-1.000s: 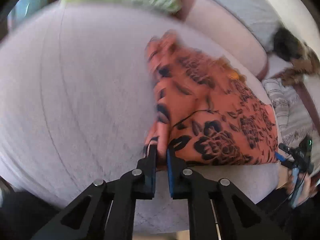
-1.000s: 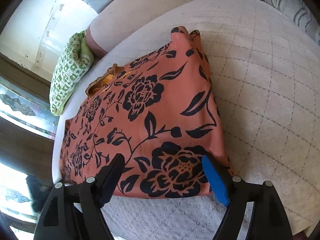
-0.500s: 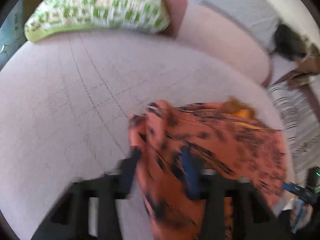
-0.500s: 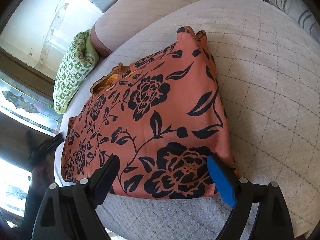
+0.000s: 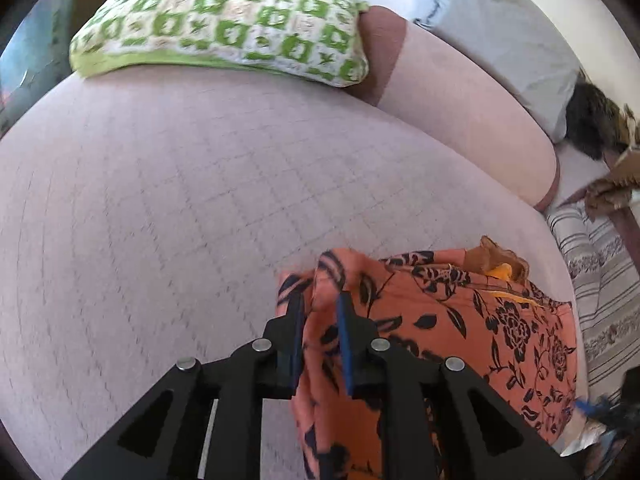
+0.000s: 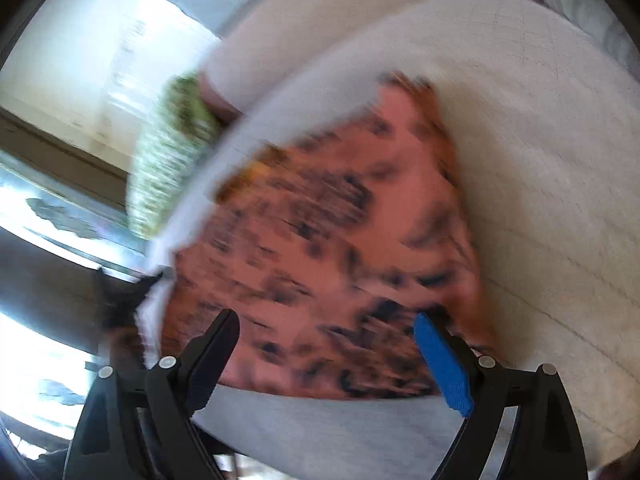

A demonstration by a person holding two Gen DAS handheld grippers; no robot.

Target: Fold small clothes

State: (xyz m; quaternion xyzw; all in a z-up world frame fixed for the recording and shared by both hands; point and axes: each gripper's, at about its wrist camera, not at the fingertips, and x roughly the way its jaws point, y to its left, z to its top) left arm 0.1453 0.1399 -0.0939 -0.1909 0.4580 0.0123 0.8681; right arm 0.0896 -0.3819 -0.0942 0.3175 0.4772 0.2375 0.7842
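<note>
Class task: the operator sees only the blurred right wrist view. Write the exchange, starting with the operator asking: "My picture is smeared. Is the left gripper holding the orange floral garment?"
Observer: Yes. The left gripper has a bunched edge of the orange floral garment between its fingers.
Operator: Is the garment lying flat?
Observer: Mostly. The part to the right of the left gripper lies spread on the quilted bed cover; only the pinched edge stands up.
Operator: What is that green smear I see?
Observer: A green and white patterned cushion, sharp in the left wrist view, at the far edge of the bed.
Operator: And my own gripper?
Observer: The right gripper is open, over the garment's near edge.
</note>
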